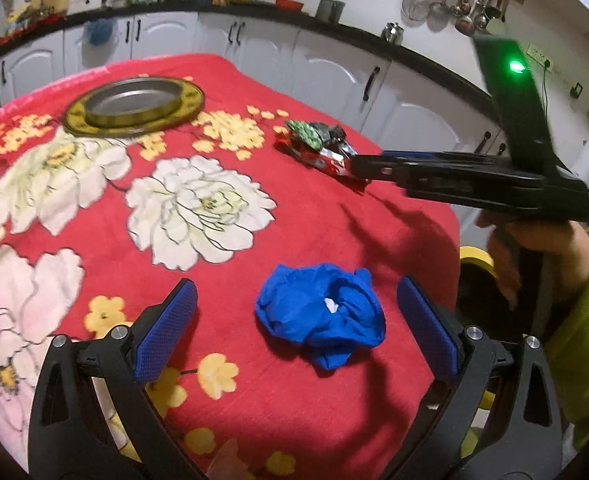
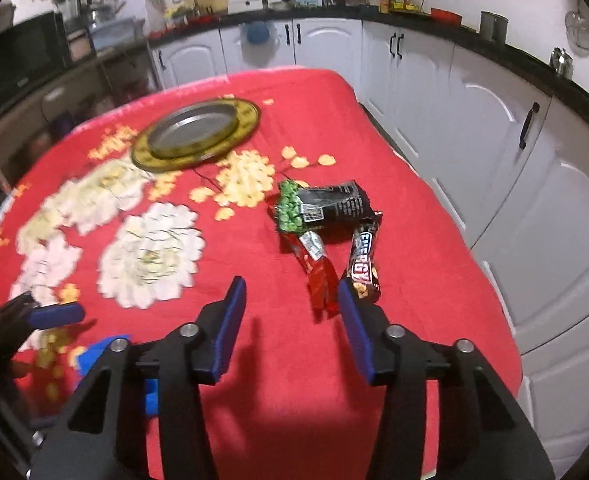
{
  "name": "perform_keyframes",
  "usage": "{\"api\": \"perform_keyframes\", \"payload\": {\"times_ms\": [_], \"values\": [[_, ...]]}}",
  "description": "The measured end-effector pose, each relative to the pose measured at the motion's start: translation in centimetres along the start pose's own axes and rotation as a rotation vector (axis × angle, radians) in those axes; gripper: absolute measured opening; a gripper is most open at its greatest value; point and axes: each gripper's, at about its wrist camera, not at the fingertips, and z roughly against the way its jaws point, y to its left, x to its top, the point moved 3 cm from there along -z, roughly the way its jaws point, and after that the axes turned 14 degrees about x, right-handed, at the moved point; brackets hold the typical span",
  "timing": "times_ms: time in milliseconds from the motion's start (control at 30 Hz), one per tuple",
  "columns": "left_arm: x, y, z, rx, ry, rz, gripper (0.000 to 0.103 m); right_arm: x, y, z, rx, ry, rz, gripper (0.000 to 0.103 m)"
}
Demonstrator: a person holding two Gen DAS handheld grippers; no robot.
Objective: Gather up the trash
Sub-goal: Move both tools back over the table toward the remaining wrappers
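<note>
A crumpled blue wrapper (image 1: 326,320) lies on the red floral tablecloth (image 1: 254,216) between the open jaws of my left gripper (image 1: 297,292). Its pads stand apart from it on both sides. In the right wrist view a pile of trash lies ahead: a black and green snack bag (image 2: 326,206), a red wrapper (image 2: 320,276) and a brown energy bar wrapper (image 2: 364,268). My right gripper (image 2: 292,286) is open and empty just short of the red wrapper. The right gripper also shows in the left wrist view (image 1: 358,168), beside the same pile (image 1: 314,140).
A round metal plate on a brass tray (image 1: 134,106) sits at the far side of the table. White kitchen cabinets (image 2: 494,128) run close along the table's right edge. A yellow-rimmed bin (image 1: 476,258) stands below the table's right edge.
</note>
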Motion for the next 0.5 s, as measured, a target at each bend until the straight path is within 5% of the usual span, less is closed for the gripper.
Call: {"api": "perform_keyframes", "payload": {"times_ms": [267, 500], "values": [[-0.7, -0.3, -1.2, -0.028, 0.047, 0.010, 0.069, -0.1, -0.5, -3.1, -0.032, 0.072, 0.012, 0.004], [-1.2, -0.8, -1.3, -0.057, 0.078, -0.003, 0.036, -1.5, 1.4, -2.7, 0.045, 0.079, 0.014, 0.002]]}}
